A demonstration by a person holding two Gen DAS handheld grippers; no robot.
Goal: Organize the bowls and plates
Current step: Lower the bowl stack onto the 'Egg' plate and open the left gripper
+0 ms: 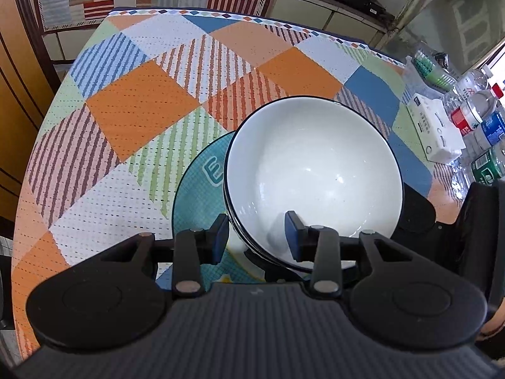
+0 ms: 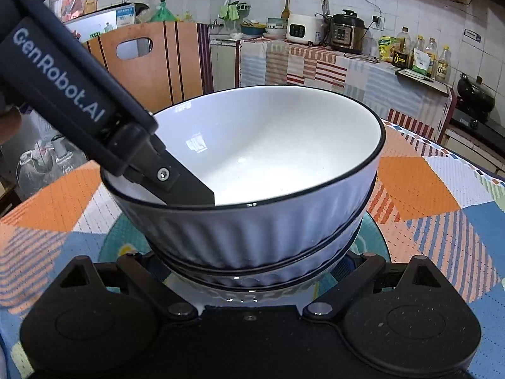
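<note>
Bowls stacked on the plate, left gripper at the rim

At the centre of both views the top bowl sits nested in at least one more bowl beneath it, and the stack rests on a teal plate lying on the checked tablecloth. The left gripper straddles the top bowl's near rim, one finger inside and one outside, with a gap showing at the outer finger, so it looks loose rather than clamped. The right gripper's fingers lie hidden under the stack at the bottom of its own view; I cannot tell their state. Stacking looks nearly finished; letting go likely remains.
</note>
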